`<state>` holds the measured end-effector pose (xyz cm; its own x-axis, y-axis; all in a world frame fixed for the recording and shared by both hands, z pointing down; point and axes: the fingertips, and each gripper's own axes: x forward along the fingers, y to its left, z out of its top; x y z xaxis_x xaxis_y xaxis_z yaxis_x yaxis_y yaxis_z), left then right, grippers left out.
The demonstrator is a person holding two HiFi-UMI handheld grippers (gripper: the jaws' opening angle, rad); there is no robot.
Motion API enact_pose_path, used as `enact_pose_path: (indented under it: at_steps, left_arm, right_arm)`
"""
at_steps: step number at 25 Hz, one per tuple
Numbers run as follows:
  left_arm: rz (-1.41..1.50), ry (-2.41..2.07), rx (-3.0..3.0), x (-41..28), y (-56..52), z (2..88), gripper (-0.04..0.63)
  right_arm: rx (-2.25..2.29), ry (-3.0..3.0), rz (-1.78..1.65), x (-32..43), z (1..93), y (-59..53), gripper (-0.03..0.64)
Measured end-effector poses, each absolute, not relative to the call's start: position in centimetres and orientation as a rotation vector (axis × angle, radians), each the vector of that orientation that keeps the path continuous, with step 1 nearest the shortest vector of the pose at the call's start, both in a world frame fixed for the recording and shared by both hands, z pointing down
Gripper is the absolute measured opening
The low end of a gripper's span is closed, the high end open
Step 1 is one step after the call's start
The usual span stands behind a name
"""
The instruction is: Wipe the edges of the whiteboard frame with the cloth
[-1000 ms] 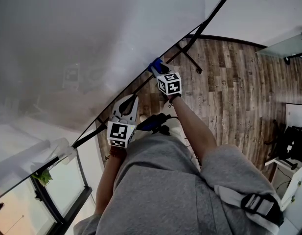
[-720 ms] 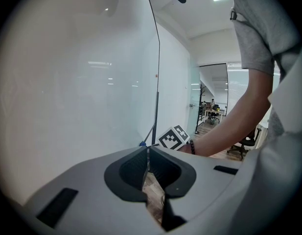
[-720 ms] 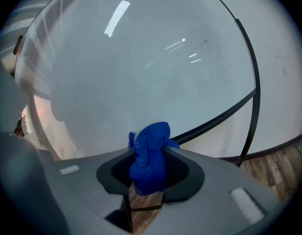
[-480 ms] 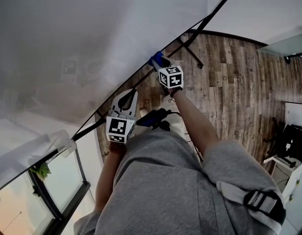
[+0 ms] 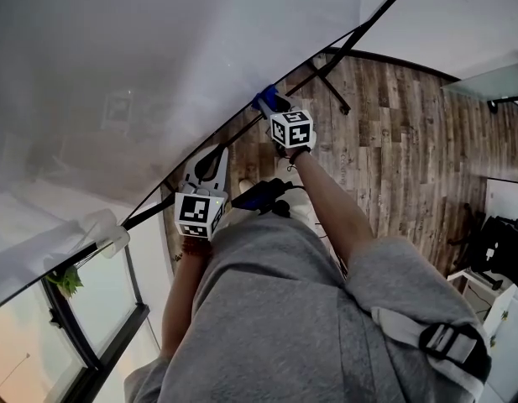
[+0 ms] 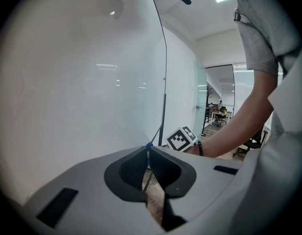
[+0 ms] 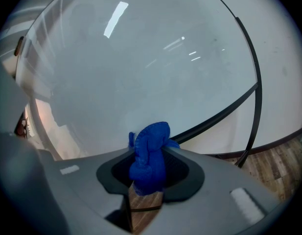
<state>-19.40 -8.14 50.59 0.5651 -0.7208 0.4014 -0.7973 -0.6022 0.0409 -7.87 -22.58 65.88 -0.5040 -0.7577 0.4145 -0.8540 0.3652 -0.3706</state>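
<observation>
1. Head view. Blue cloth is pinched in the tips of the right gripper. It sits right at the black frame along the bottom of the whiteboard. The frame edge is one long thin line. It runs off to both sides of the right fingers, one way up toward the far corner and the other way back toward the left gripper. The left gripper's tips are just beside that same edge, but they have no cloth. So the right gripper is the one to do the wiping, by sliding along the line.

2. Left gripper view. The left gripper has its two jaws closed up, with only a thin crack between them, and nothing is held there. A tiny blue speck shows above the tips. It may be the cloth far ahead, but it is too small to be sure. The frame runs straight on ahead of the fingers.

3. Right gripper view. The right gripper is clamped on the bunched cloth, which sticks out past the fingertips. The frame comes out from behind the cloth and goes off to the right of the fingers, up to a corner.

4. Count: one cloth, one whiteboard with one frame, two grippers.
</observation>
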Motion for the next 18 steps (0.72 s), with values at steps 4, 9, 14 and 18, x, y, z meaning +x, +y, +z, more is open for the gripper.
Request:
enact_pose_path:
  at_steps: [4,9,14,18]
  left_arm:
    - [0.491,-1.292,2.581,-20.0,-8.5,50.9,0.023]
    - [0.491,-1.312,2.532,-20.5,-7.3,50.9,0.023]
    - [0.515,-1.336,2.519,-20.5,-7.2,51.2,0.023]
    - [0.534,-1.370,2.472,-21.5,-6.7,51.8,0.023]
  right_arm:
    - [1.460,-2.462,0.825,-8.7,65.6,-23.2,0.132]
    - [1.422,-2.463,0.885,-10.0,66.0,-20.9,0.132]
    - [1.393,-2.496,0.925,-10.5,65.6,-20.8,0.132]
    - [1.372,-2.521,0.941,-11.3,65.5,-20.4,0.132]
